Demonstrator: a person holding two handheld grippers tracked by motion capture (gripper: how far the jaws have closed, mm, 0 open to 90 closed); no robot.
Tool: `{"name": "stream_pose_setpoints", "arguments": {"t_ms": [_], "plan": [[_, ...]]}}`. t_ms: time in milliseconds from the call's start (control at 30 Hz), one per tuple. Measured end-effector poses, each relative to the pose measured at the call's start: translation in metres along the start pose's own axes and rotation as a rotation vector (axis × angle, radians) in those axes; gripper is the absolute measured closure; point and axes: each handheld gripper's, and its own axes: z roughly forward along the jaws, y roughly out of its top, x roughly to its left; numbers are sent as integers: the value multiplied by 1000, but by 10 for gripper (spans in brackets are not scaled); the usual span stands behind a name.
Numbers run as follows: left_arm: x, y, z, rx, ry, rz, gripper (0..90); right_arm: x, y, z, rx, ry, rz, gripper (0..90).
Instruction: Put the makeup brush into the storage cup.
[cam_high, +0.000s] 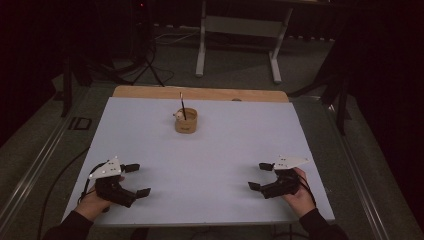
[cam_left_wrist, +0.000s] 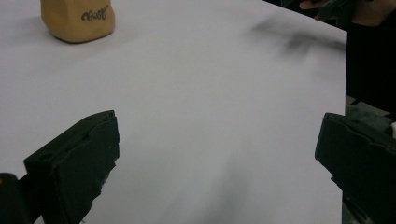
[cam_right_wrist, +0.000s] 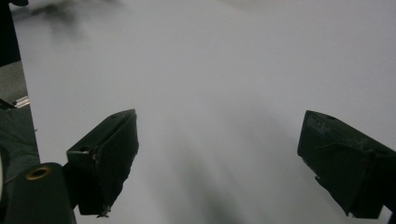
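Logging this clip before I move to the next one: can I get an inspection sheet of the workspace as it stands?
Surface: white sheet over a wooden table; bare around the grippers.
Job's things: tan cup toward the far middle, upright, with a dark stick leaning in it and something pale at its rim.
Clutter: nothing seen.
Grippers: left gripper and right gripper held near the front edge, both open, fingers holding nothing, well apart from the cup.
Cables: one trails from the left gripper off the table edge; more on the floor behind.
Surroundings: dim room, grey table frame beyond.
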Motion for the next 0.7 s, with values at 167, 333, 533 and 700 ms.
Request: {"name": "stream_pose_setpoints", "arguments": {"t_ms": [167, 333, 533, 700], "plan": [[-1, -3, 6, 26, -13, 5, 0, 1, 0, 0, -6, 3, -7, 123], [-1, -4, 6, 22, -16, 2, 0, 0, 0, 0, -8, 7, -5, 123], [1, -6, 7, 22, -14, -9, 0, 1, 0, 1, -7, 17, 3, 123], [1, -6, 5, 7, -17, -15, 0, 0, -1, 1, -4, 19, 3, 123]]}}
